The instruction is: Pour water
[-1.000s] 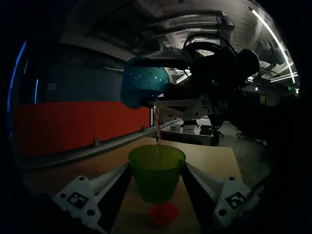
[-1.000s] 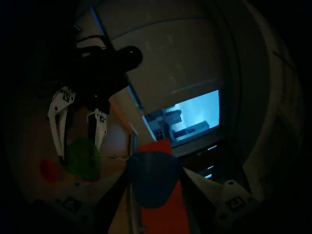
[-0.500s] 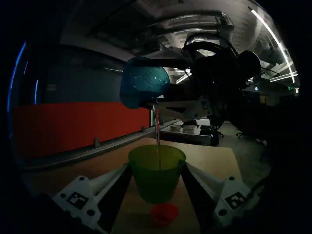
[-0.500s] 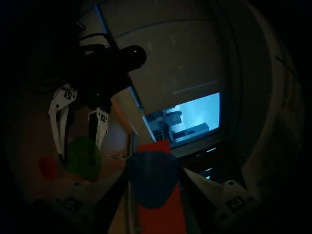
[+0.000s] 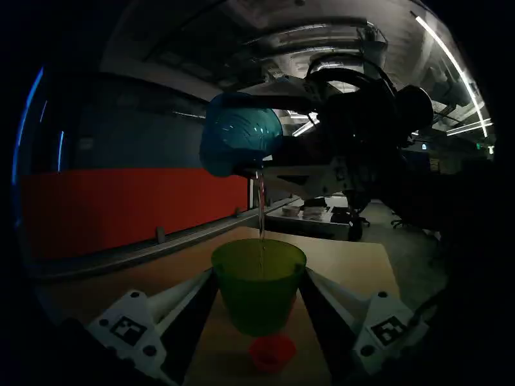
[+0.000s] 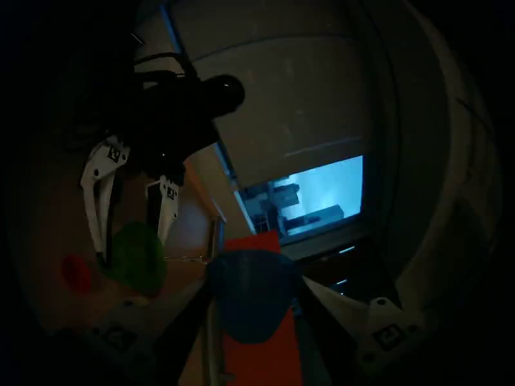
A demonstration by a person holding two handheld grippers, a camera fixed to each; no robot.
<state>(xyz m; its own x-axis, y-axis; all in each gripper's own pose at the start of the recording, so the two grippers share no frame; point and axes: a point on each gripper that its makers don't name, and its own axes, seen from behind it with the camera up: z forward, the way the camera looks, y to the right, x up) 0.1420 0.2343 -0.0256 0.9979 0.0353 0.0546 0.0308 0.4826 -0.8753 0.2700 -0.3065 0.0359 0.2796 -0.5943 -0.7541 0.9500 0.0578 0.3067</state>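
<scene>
The blue cup [image 5: 239,140] had barely moved; the right gripper [image 6: 254,293] still pinched it, tipped. Thin water [image 5: 261,206] fell from it into the green cup [image 5: 259,302], pinched by the left gripper [image 5: 259,283] over the table [image 5: 347,257], by 1 red cup [image 5: 272,352].

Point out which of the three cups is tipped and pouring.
The blue cup, in the right hand-held gripper; water streams from it. The green cup catches it; the small red cup sits on the table.
</scene>
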